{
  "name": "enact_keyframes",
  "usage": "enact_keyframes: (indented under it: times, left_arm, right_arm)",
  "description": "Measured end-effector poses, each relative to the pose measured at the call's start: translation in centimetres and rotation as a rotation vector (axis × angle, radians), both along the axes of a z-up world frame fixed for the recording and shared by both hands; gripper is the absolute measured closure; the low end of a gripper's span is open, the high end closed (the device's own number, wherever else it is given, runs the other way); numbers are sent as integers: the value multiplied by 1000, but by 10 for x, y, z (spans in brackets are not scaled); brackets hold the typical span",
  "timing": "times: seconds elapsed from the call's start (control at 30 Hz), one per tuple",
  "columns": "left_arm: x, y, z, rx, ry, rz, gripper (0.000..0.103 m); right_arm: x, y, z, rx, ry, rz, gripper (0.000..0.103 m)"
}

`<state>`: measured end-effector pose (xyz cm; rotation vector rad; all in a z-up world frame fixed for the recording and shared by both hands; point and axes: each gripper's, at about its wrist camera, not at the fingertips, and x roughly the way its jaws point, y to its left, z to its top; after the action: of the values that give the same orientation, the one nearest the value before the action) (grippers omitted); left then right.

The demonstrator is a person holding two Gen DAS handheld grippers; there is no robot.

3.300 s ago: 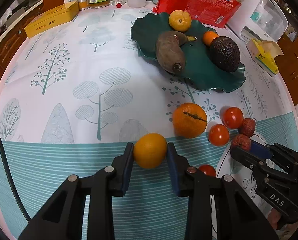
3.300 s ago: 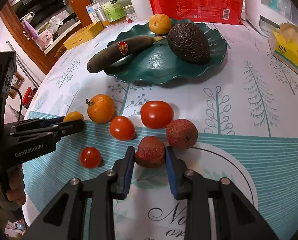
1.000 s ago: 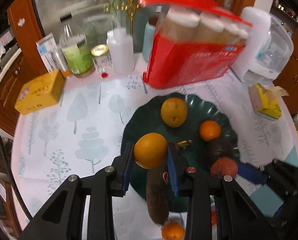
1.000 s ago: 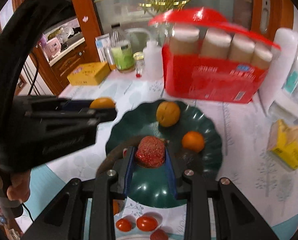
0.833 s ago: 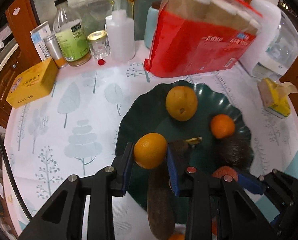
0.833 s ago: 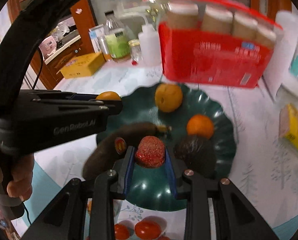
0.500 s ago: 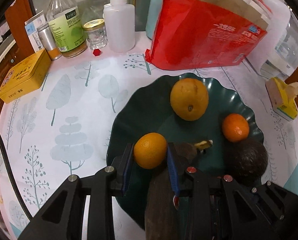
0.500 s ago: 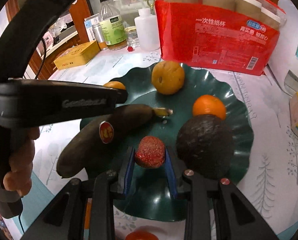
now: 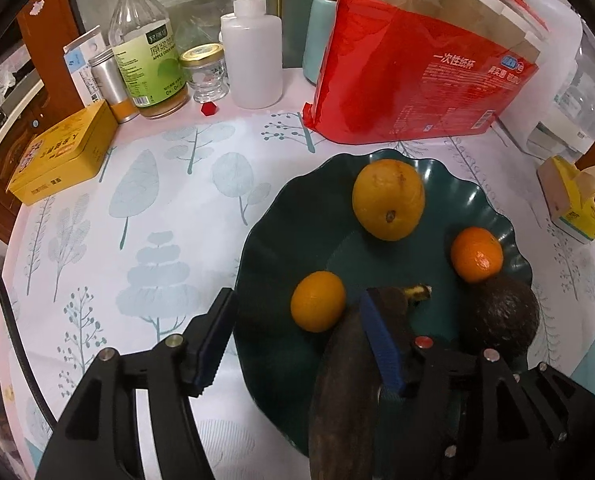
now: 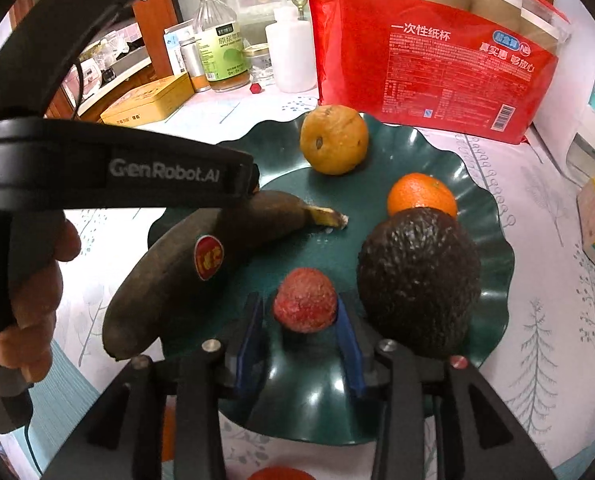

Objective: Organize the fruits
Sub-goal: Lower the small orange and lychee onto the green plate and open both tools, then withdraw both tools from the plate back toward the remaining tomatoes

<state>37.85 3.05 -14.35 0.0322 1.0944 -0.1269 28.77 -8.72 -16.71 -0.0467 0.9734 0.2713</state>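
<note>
In the left wrist view, a small orange point(image 9: 318, 306) rests on the dark green plate point(image 9: 297, 220). My left gripper point(image 9: 297, 304) straddles it with its jaws opening and both pads clear of it. In the right wrist view, a red lychee point(image 10: 305, 300) sits on the plate point(image 10: 361, 200) between the pads of my right gripper point(image 10: 301, 320). Its jaws are opening too, with a gap on the left side. Also on the plate are a dark banana point(image 10: 185, 256), an avocado point(image 10: 417, 280), a tangerine point(image 10: 421, 194) and a big yellow orange point(image 10: 333, 140).
A red bag of paper cups point(image 9: 417, 80) stands just behind the plate. Bottles point(image 9: 149, 52), a white squeeze bottle point(image 9: 253, 64) and a yellow tin point(image 9: 61, 152) line the back left. A tissue pack point(image 9: 573, 208) lies at the right. A hand point(image 10: 29, 300) holds the left gripper.
Both grippers came down onto the plate. Their jaws have since spread, so the orange and the lychee now lie on the plate with the pads off them.
</note>
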Motion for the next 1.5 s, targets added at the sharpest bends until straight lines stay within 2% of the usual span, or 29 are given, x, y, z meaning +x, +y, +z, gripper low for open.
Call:
enact_keyframes:
  times: [0.17, 0.4, 0.57, 0.77, 0.9, 1.0, 1.1, 1.3, 1.5]
  left_arm:
    - [-17, -2, 10, 18, 7, -13, 34]
    - [-49, -4, 33, 51, 5, -19, 34]
    - [-79, -5, 65, 63, -23, -15, 22]
    - [-128, -8, 107, 82, -87, -5, 17]
    - [-166, -9, 125, 44, -106, 22, 13]
    - [-190, -7, 127, -21, -82, 41, 12]
    - [-211, -7, 125, -48, -58, 52, 12]
    - [-245, -9, 111, -12, -67, 67, 11]
    - [-263, -9, 78, -14, -5, 68, 11]
  right_arm:
    - [-8, -5, 17, 26, -17, -11, 65]
    - [-25, -9, 38, 30, -30, -27, 65]
    - [-47, -12, 63, 28, -59, -44, 65]
    - [-79, -21, 97, 23, -82, -85, 65]
    - [-106, -31, 115, 34, -79, -116, 65]
    - [-127, -37, 123, 29, -82, -132, 65]
    - [-147, -42, 127, 24, -79, -143, 65]
    - [-171, -49, 125, 4, -70, -155, 65]
    - [-185, -59, 105, -9, -18, -171, 65]
